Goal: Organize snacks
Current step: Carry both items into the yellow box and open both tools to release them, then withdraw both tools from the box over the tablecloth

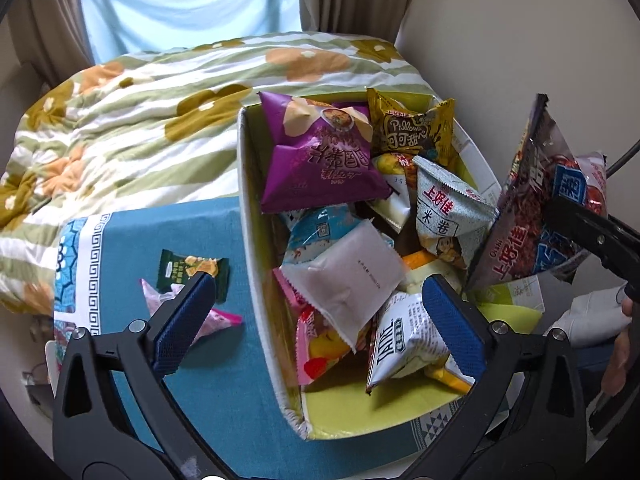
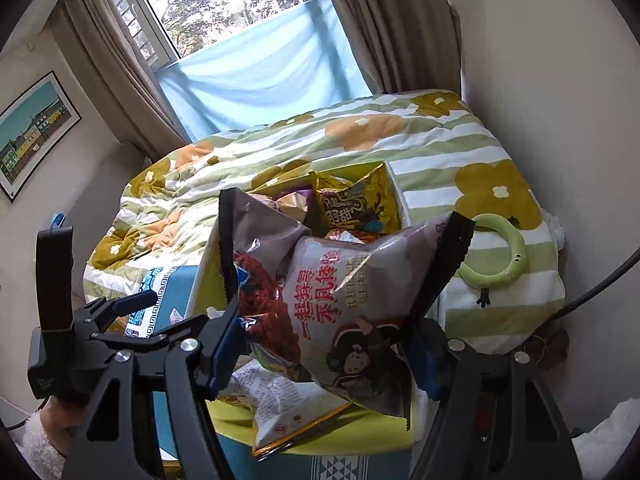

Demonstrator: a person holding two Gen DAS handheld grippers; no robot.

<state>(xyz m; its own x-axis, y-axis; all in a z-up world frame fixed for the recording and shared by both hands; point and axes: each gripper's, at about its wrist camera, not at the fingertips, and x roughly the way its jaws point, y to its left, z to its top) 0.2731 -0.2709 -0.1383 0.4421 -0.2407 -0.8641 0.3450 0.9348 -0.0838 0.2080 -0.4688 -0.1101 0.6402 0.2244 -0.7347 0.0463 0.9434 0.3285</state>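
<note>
Your left gripper (image 1: 316, 312) tilts down over the near corner of the cardboard box (image 1: 256, 280), its blue ribbed pads spread wide with nothing between them; crinkly foil and plastic snack packets fill the box, a puffy purple bag (image 1: 316, 156) on top. Two small packets (image 1: 192, 280) lie on the teal cloth (image 1: 160, 232) beside it. Your right gripper (image 2: 328, 344) points down and clamps a glossy, crumpled grey snack bag (image 2: 336, 296) above the box's right side

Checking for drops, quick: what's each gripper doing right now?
Left gripper: open, holding nothing.
Right gripper: shut on the big grey snack bag.
</note>
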